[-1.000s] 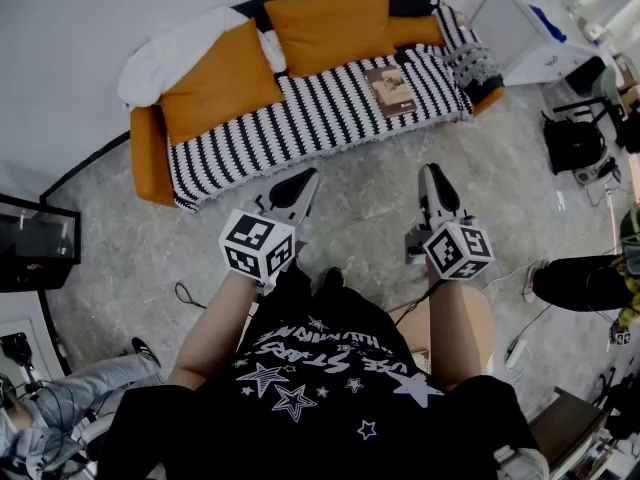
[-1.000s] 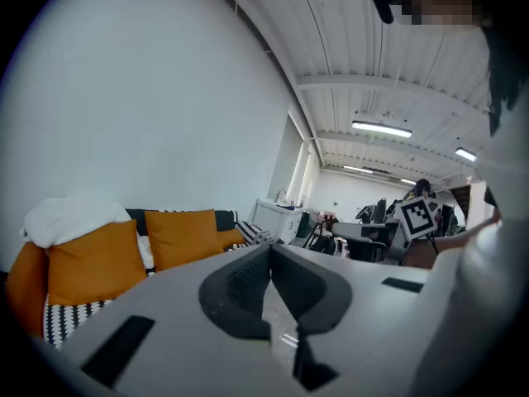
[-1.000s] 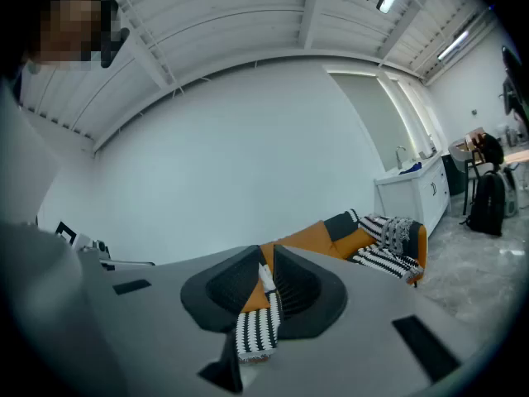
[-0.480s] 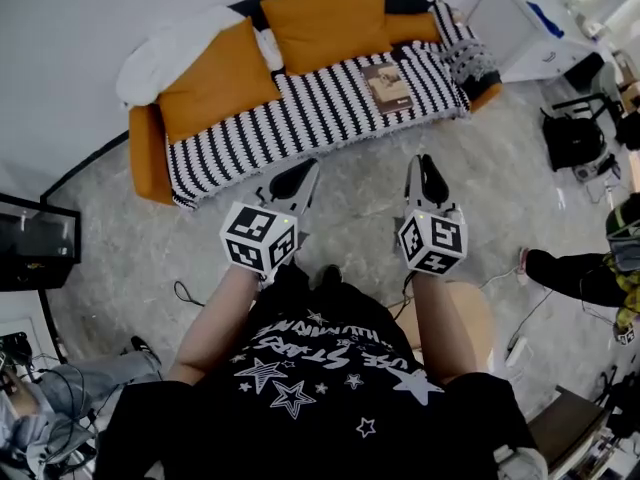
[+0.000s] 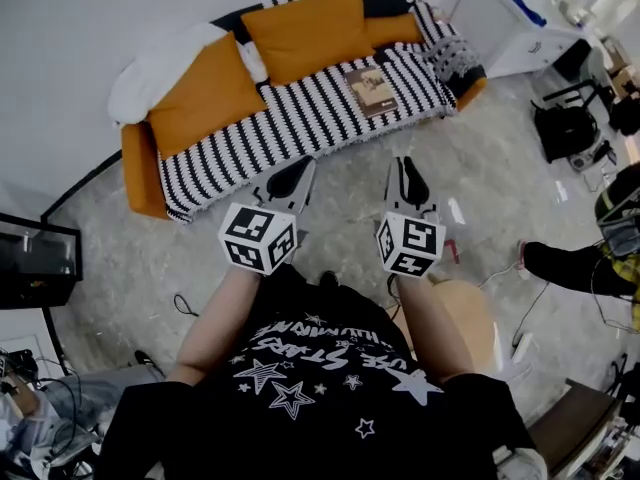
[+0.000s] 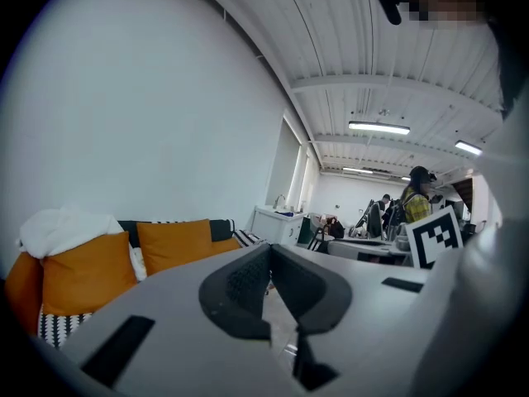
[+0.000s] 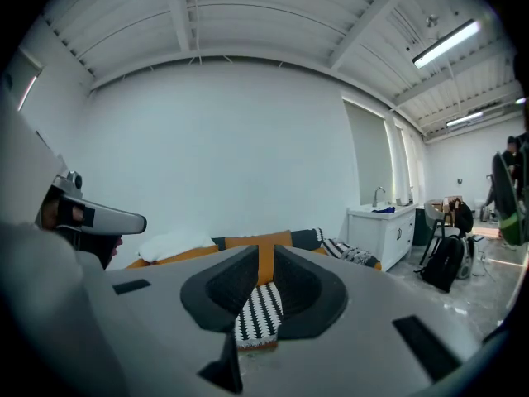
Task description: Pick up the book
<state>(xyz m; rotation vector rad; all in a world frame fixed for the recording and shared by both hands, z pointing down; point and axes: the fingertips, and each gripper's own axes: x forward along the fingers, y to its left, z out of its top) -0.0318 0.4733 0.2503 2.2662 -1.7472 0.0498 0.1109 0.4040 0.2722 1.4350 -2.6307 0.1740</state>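
Short of the striped sofa (image 5: 290, 118), over grey floor (image 5: 350, 213), the left gripper (image 5: 301, 168) and right gripper (image 5: 404, 165) point toward its seat, each with jaws drawn together on nothing. Farther on, the book (image 5: 372, 90) lies flat on the sofa's seat toward its right end, in front of the orange cushions (image 5: 300, 30) and well apart from both grippers. This looks like the approach. The nearer right gripper should part its jaws before arriving, come in low along the seat cover, and bite a free edge rather than press the book into the soft cover.
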